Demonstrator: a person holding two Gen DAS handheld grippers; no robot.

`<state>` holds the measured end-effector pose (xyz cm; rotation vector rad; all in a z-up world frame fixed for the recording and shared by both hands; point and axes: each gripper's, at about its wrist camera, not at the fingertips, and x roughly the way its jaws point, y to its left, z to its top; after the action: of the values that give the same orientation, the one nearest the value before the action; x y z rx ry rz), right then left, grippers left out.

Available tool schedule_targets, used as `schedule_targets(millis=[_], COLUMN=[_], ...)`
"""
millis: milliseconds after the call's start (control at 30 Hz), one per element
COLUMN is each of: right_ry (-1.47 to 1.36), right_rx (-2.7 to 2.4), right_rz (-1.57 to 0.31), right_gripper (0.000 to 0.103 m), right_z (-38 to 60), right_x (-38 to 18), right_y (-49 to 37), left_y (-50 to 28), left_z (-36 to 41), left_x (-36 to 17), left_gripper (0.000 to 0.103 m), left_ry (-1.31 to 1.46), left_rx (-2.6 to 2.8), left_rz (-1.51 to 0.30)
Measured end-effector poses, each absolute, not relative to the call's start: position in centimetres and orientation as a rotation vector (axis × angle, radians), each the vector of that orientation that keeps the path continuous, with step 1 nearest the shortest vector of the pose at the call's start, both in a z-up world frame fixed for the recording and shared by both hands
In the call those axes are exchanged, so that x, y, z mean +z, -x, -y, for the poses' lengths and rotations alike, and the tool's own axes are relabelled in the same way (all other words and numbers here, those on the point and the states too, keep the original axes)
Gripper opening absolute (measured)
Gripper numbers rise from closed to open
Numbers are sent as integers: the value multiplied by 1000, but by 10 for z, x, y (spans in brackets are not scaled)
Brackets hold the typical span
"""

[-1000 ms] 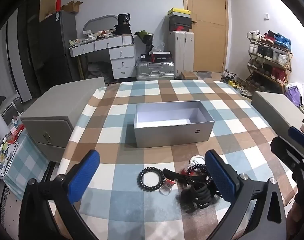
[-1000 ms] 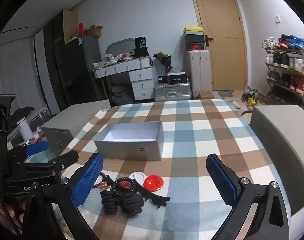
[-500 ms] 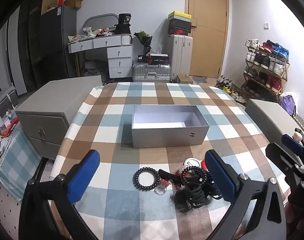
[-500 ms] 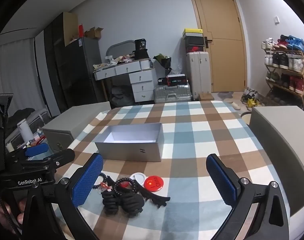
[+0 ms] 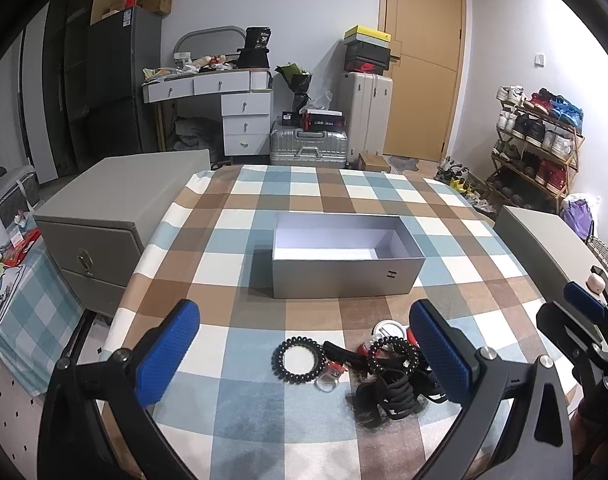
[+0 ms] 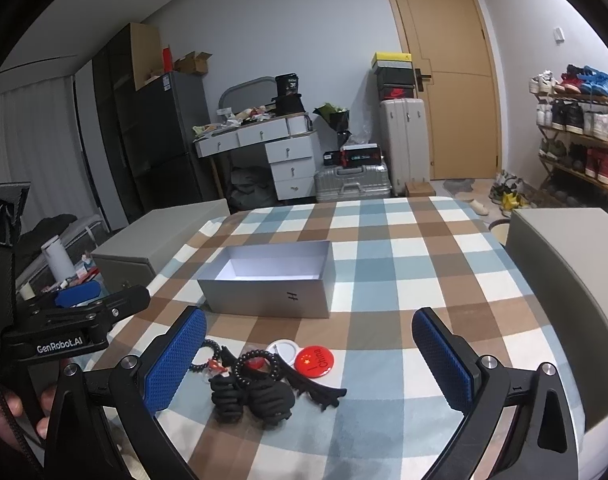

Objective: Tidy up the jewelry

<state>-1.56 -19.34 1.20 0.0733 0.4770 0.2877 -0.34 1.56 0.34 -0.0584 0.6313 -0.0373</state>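
Both the left tool (image 5: 304, 354) and right tool (image 6: 310, 354) hang released and empty over the checked bench (image 5: 263, 196), the jewelry pile (image 5: 378, 368) lying at six o'clock of the grey box (image 5: 346, 258).

Open grey box (image 5: 346, 276) upright mid-table, empty, black coil hair ties (image 5: 299, 360), clips, red badge (image 6: 319, 361) heaped just before it

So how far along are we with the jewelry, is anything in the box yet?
Nothing looks done: the grey box shows only its bare white floor. Nothing is in hand either; the left tongs and right tongs are both open. Everything is left: the black coil ring, beaded bracelet, red badge, white disc and black scrunchies all lie on the checked cloth.
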Motion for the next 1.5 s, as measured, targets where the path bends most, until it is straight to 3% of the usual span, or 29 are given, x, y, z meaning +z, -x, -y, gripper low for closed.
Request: schedule_targets(millis=[1500], right_ry=[-67], right_rx=[314], right_rz=[-478], right_gripper=[103], right_z=[191], right_x=[5], right_y=[20], left_y=[9], left_z=[-15], left_x=[0], left_gripper=[102], left_ry=[60], left_rx=[-64], left_rz=[-646])
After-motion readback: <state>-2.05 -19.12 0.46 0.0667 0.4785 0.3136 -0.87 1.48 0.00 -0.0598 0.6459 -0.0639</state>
